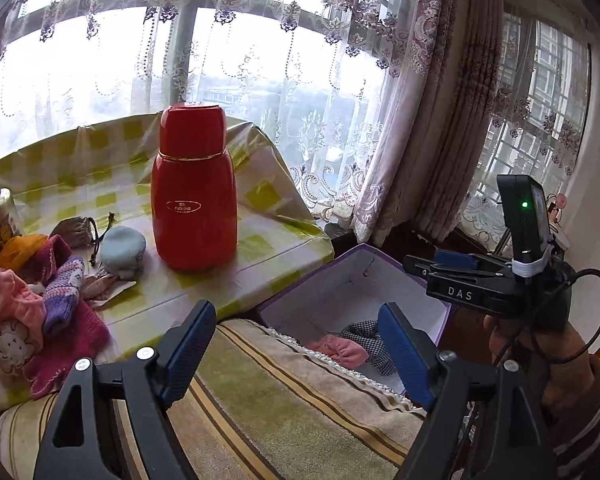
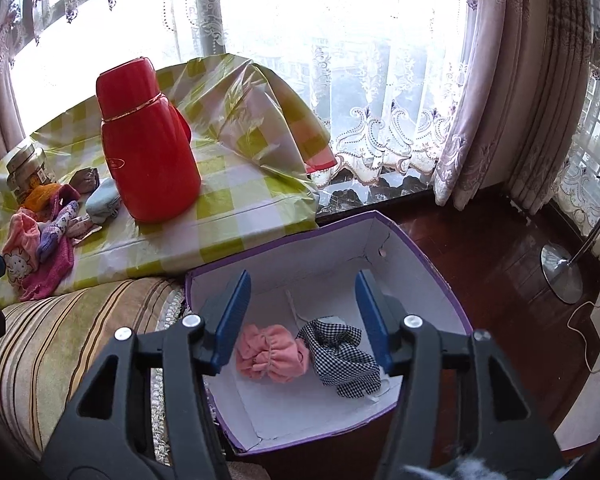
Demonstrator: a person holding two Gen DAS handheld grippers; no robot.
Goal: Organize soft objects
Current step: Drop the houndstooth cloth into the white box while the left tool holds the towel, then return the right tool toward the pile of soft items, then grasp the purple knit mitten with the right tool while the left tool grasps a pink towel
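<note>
A purple box (image 2: 416,236) with a white inside stands on the floor beside the table; a pink ruffled cloth (image 2: 270,354) and a black-and-white checked cloth (image 2: 340,354) lie in it. My right gripper (image 2: 302,316) hangs open above them, with nothing between its fingers. My left gripper (image 1: 298,344) is open too, empty, over a striped cushion (image 1: 284,392) next to the box (image 1: 352,280). The right gripper (image 1: 460,276) and the hand holding it show at the right of the left wrist view. A heap of pink, purple and magenta knits (image 1: 40,320) and a pale blue cloth (image 1: 122,246) lie on the table.
A tall red flask (image 1: 194,192) stands on the yellow-checked tablecloth (image 1: 260,240). A glass jar (image 2: 26,168) and a small brown pouch (image 1: 74,230) sit by the heap. Lace curtains hang behind. A lamp base (image 2: 560,276) rests on the dark wooden floor at the right.
</note>
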